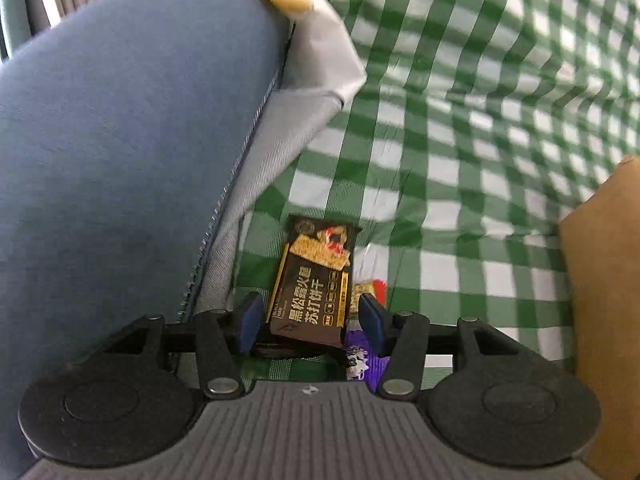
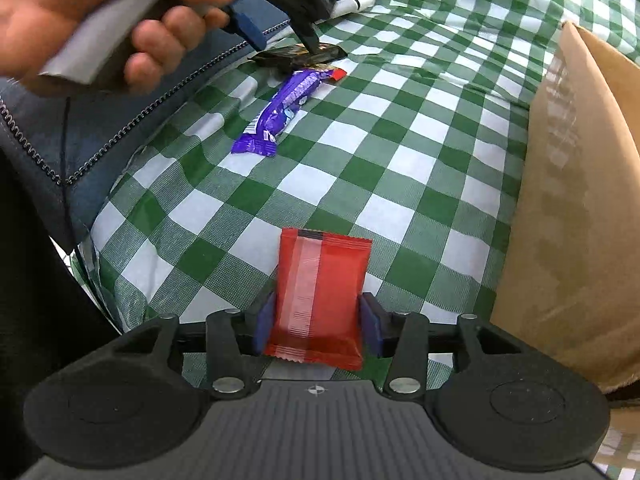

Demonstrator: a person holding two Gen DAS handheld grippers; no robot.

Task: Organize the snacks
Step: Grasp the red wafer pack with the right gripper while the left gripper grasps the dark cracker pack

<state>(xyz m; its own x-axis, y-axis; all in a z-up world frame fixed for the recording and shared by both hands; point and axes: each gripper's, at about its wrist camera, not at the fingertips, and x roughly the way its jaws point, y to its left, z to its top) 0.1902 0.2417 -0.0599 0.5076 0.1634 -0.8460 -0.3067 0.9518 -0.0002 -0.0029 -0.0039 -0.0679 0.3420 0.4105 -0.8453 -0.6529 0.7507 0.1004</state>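
Green-checked cloth [image 2: 400,128] carries three snacks: red packet [image 2: 320,300] clamped in right gripper [image 2: 318,322] low centre, purple bar [image 2: 280,108], black cracker pack [image 1: 316,280] between released left gripper [image 1: 308,320] fingers, partly hiding a fourth wrapper [image 1: 366,292].

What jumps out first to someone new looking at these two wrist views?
The red snack packet stands out first, clamped between the right gripper's blue pads low in the right wrist view. Next comes the green-and-white checked tablecloth, with a purple candy bar lying on it. Beyond that, the left gripper straddles a black cracker packet, pads not touching it.
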